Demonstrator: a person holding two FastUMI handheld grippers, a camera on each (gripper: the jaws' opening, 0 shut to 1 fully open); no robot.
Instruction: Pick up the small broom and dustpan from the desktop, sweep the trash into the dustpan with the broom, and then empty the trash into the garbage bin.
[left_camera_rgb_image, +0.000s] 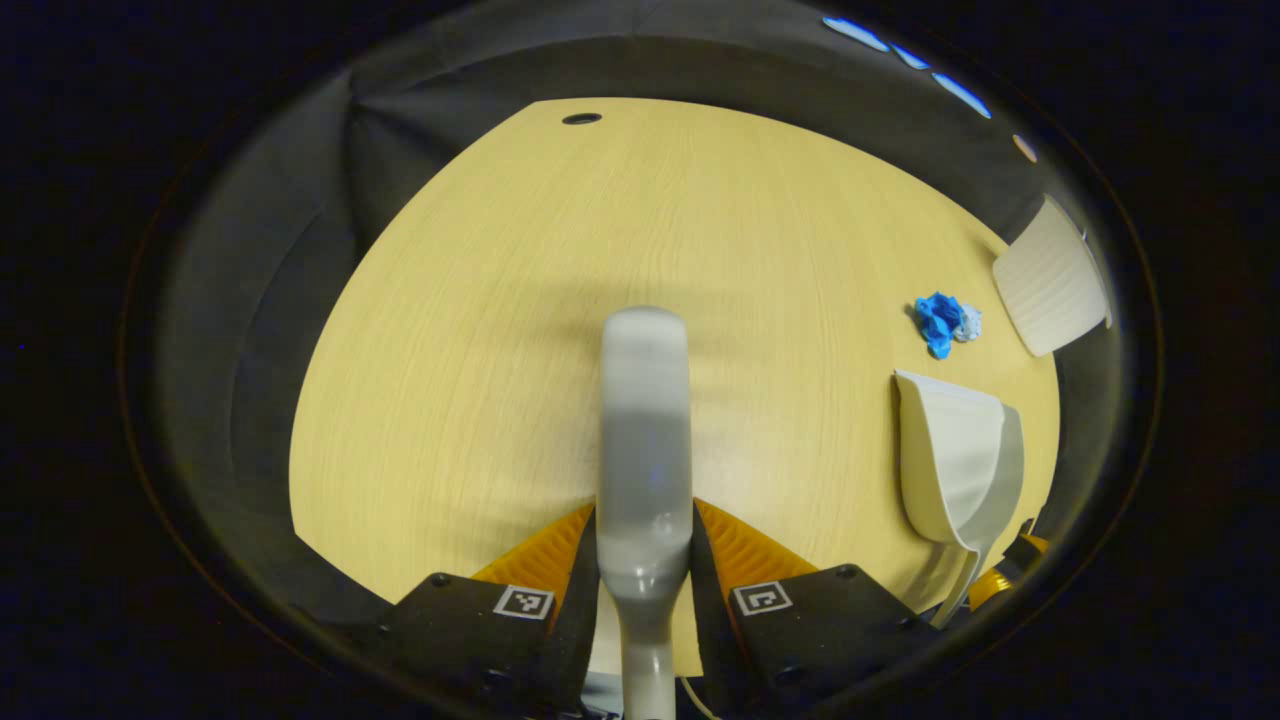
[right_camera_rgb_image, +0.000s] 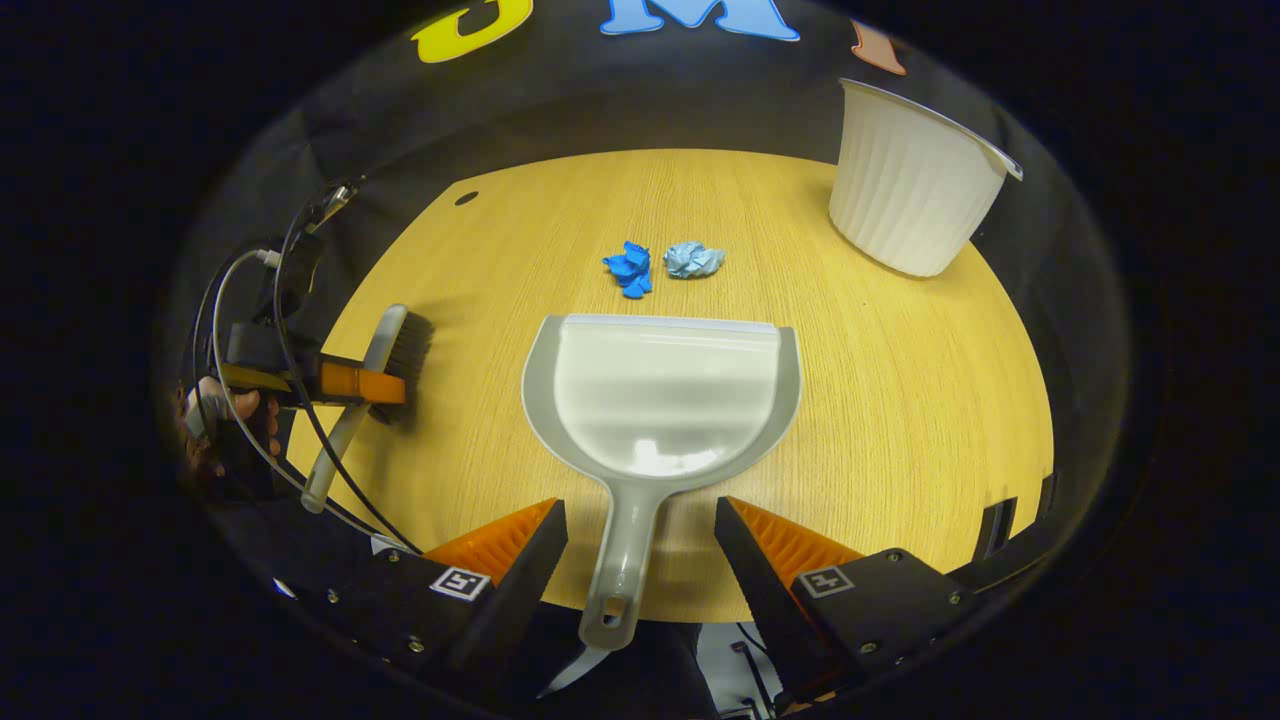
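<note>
Your left gripper has both fingers pressed against the handle of the small broom, which runs straight forward from the jaws over the table. In the right gripper view you can see that same gripper out at the table's left edge, level and reaching inward, gripping the broom just below its dark bristles, with your hand behind it and cables looping down past the edge. Your right gripper sits low at the near edge with its jaws spread wide; the dustpan handle lies in the gap between the fingers, and neither finger touches it. The pan lies flat on the wood with its mouth facing the far edge. Just beyond its lip are two pieces of trash, a crumpled dark blue scrap and a pale blue wad, close together but apart from the pan. The white ribbed garbage bin stands upright at the far right corner, well apart from the trash. Bare wood lies between the broom and the dustpan, and a broad open stretch runs along the right edge between the dustpan and the bin. A small dark hole sits near the far left corner.
</note>
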